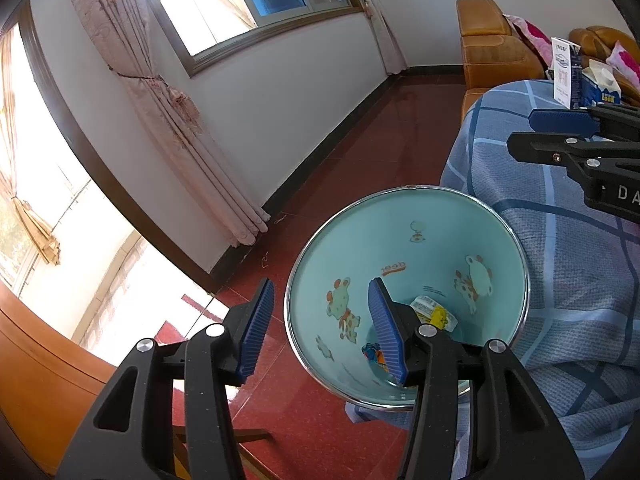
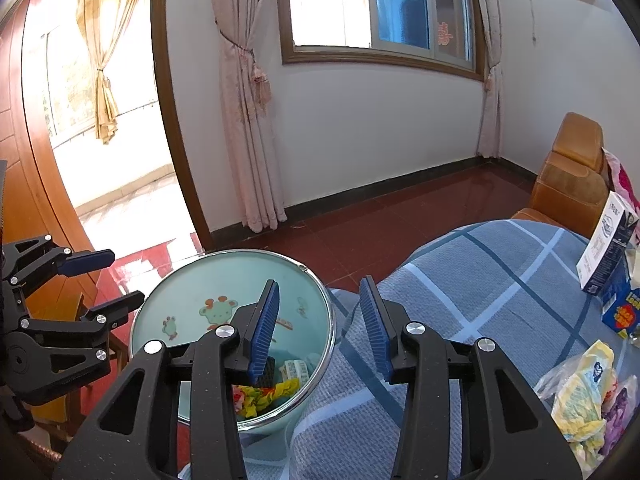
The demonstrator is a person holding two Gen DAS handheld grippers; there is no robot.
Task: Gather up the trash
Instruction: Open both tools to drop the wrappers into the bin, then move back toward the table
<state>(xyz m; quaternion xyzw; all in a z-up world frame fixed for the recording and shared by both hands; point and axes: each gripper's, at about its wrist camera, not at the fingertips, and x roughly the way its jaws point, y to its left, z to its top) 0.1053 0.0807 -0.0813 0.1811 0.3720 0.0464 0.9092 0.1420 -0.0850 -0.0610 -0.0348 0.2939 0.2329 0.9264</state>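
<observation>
Over the round pale-blue cartoon-printed trash bin (image 1: 406, 300), we hold our left gripper (image 1: 320, 324) and right gripper (image 2: 318, 328), fingers spread and empty; crumpled wrappers (image 2: 264, 394), apparently, lie inside.

free: red floor (image 2: 400, 224) left of table bare | bin (image 1: 424, 240) mouth unobstructed, wrappers (image 2: 264, 394) low inside | blocked: cartons (image 2: 608, 256), crumpled bags (image 2: 584, 396) crowd table's (image 2: 480, 280) right edge

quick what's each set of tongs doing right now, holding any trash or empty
Left tongs: open, empty, above the bin.
Right tongs: open, empty, between bin and table edge.
</observation>
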